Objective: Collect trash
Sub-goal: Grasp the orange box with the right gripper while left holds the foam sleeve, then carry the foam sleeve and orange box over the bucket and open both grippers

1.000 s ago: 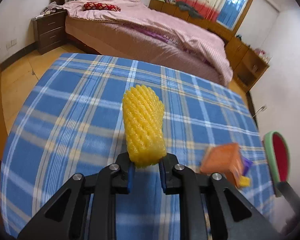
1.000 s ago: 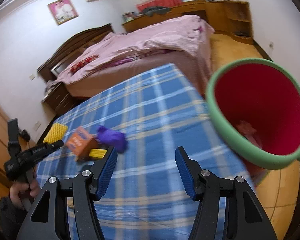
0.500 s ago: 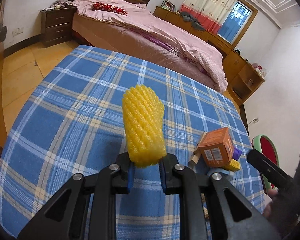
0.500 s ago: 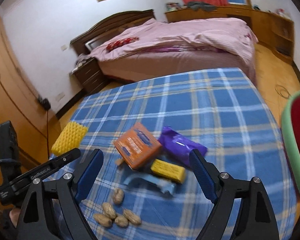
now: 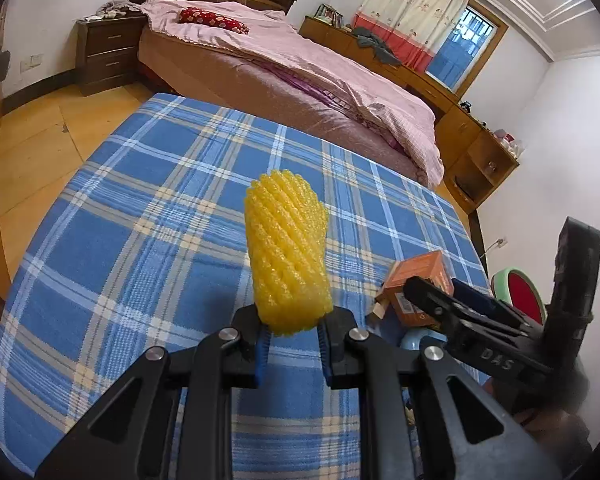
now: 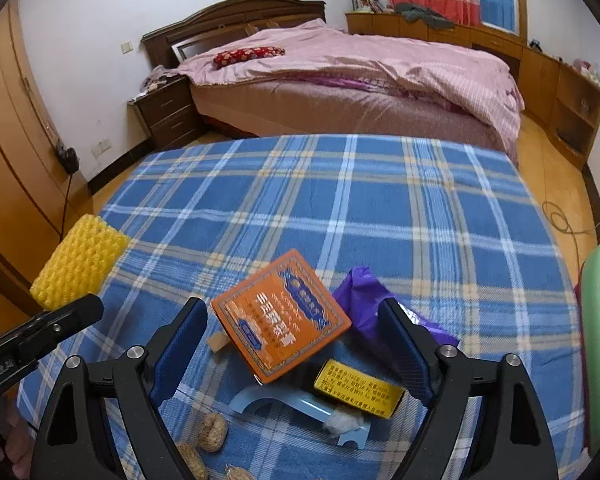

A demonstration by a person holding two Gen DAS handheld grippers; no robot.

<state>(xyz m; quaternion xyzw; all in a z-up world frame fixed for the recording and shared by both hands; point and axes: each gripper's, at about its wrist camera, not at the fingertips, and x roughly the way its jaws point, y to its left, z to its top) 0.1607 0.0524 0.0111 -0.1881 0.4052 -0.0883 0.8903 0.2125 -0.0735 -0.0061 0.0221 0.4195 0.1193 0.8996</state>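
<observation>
Orange box (image 6: 281,314) bears unreadable print; right gripper (image 5: 444,294) reads "DAS".

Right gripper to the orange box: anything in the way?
Nothing visible. The right gripper hangs open just above the orange box, which shows in the gap between its fingers. The purple wrapper and yellow packet lie beside the box, not over it.
</observation>
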